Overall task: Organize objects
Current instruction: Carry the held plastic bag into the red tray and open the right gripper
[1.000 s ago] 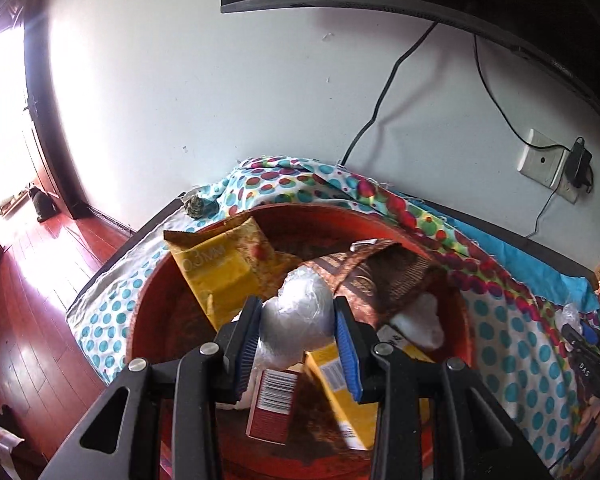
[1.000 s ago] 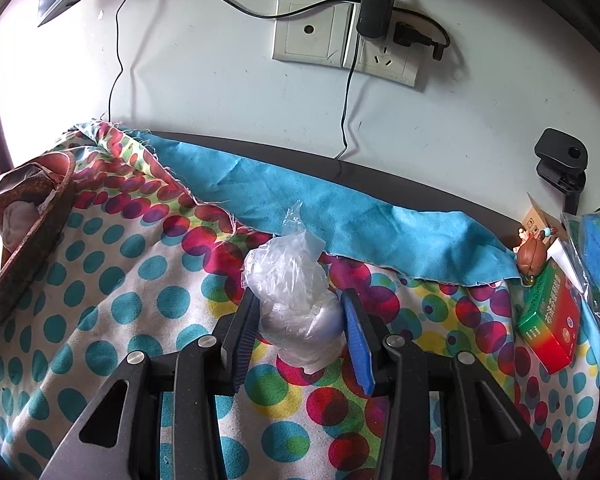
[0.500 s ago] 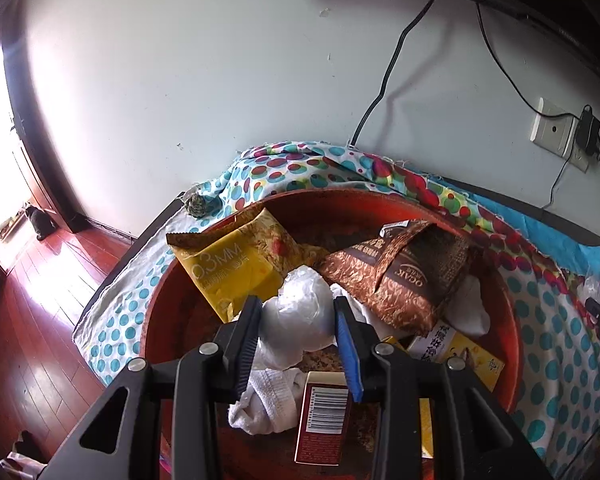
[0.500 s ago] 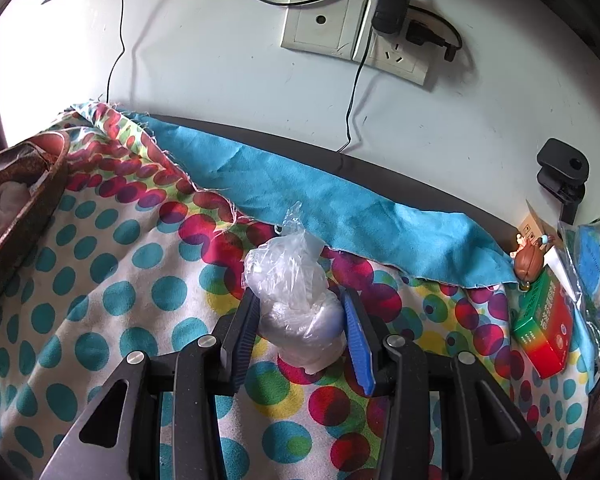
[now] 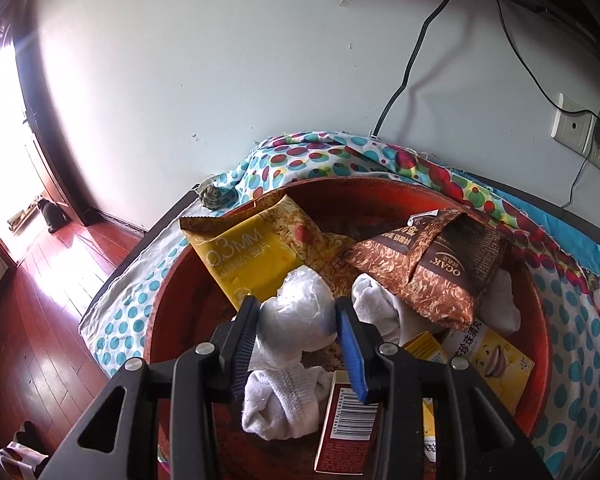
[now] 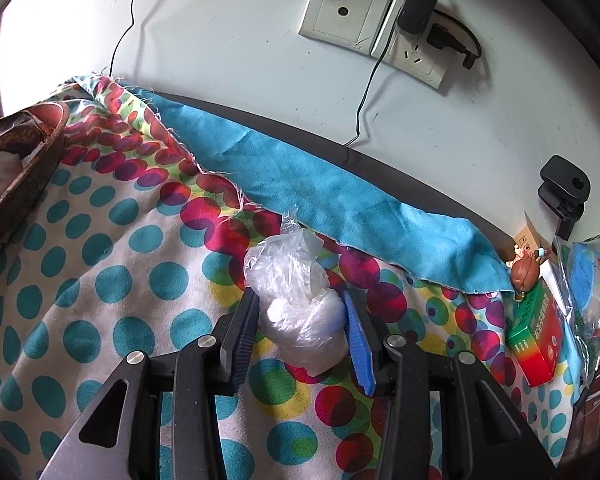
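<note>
1. The left tool (image 5: 296,344) pinches a crumpled clear plastic bag (image 5: 300,312) between its blue pads and holds it over the red basin (image 5: 540,344), near the basin's centre.
2. The right tool (image 6: 300,340) grips a second clear bag with white contents (image 6: 296,312) just above the polka-dot cloth (image 6: 100,280) that covers the worktop.
3. The step in hand looks like dropping the left bag into the basin. It would go best released low over the open patch at 6 o'clock, beside the white sock (image 5: 284,400) and the red barcode box (image 5: 348,432), so that the light bag does not drift.
4. The yellow snack packet (image 5: 252,256) leans on the rim at 10 o'clock and the brown foil pouch (image 5: 432,268) lies at 2 o'clock; both overhang the middle, so a straight drop is safer than a sideways sweep.
5. The basin is already crowded, and room for more is mostly toward 7 o'clock.
6. For the right tool, the basin edge shows at 9 o'clock, with open cloth between. The green and red box (image 6: 536,332) and the small figurine (image 6: 524,272) stand at 3 o'clock near the worktop's edge, and the blue cloth (image 6: 340,208) runs along the wall at 12 o'clock.
</note>
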The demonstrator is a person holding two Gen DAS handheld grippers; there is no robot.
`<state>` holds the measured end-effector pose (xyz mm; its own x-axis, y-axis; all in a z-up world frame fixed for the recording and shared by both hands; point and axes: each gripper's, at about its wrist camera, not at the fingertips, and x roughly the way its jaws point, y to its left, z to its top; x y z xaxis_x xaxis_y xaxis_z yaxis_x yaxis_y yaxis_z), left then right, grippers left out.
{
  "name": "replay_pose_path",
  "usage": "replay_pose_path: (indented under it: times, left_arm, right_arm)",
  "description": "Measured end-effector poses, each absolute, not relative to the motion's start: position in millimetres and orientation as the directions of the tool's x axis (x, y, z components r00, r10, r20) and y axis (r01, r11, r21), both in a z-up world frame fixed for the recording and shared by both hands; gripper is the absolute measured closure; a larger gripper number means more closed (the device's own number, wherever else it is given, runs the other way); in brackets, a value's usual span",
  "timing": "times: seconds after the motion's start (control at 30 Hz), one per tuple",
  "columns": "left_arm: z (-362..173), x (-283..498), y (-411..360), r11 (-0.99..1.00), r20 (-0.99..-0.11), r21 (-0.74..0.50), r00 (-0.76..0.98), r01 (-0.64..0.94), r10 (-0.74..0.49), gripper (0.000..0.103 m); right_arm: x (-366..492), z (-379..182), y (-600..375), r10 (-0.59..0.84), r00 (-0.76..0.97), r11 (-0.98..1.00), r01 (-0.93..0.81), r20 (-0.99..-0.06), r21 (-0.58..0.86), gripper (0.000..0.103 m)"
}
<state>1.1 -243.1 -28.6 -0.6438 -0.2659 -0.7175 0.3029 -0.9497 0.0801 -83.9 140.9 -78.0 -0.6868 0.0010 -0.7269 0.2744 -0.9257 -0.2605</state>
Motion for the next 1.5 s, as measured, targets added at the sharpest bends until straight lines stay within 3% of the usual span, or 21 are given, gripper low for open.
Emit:
replay_pose_path:
  times: [0.3,0.5,0.73,0.9,1.07,1.5]
  left_arm:
    - [-16.8,9.6,-235.6,-0.970,-0.715,0.070,-0.666,0.233,-0.212,0.045]
    - [11.3,27.9,-244.7,-0.962,-0.642,0.123,-0.720,0.243,-0.264,0.037]
    - [13.4,34.5,-287.9,-0.940,-0.670,0.019,-0.693,0.342,-0.266,0.037]
    - [17.6,38.6,-293.4,-0.935,-0.666,0.005,-0.696,0.354,-0.267,0.037]
    - [18.1,38.0,-290.7,-0.936,-0.664,0.006,-0.698,0.352,-0.267,0.037]
    - [11.1,30.6,-277.5,-0.954,-0.678,0.014,-0.698,0.300,-0.230,0.037]
  right_arm:
    - [-83.5,-78.9,136.5,0.024,-0.688,-0.917,0.273,-0.725,-0.290,0.062]
    - [-75.2,-74.0,129.1,-0.010,-0.706,-0.908,0.304,-0.709,-0.289,0.064]
    - [-59.5,-28.2,92.5,-0.134,-0.716,-0.919,0.348,-0.685,-0.185,0.064]
    - [-33.6,7.8,27.0,-0.304,-0.674,-0.860,0.499,-0.674,-0.111,0.064]
    - [-5.0,5.5,-41.0,-0.435,-0.557,-0.759,0.649,-0.708,-0.044,0.064]
    - [-17.4,-27.5,-104.1,-0.419,-0.479,-0.738,0.675,-0.771,-0.018,0.063]
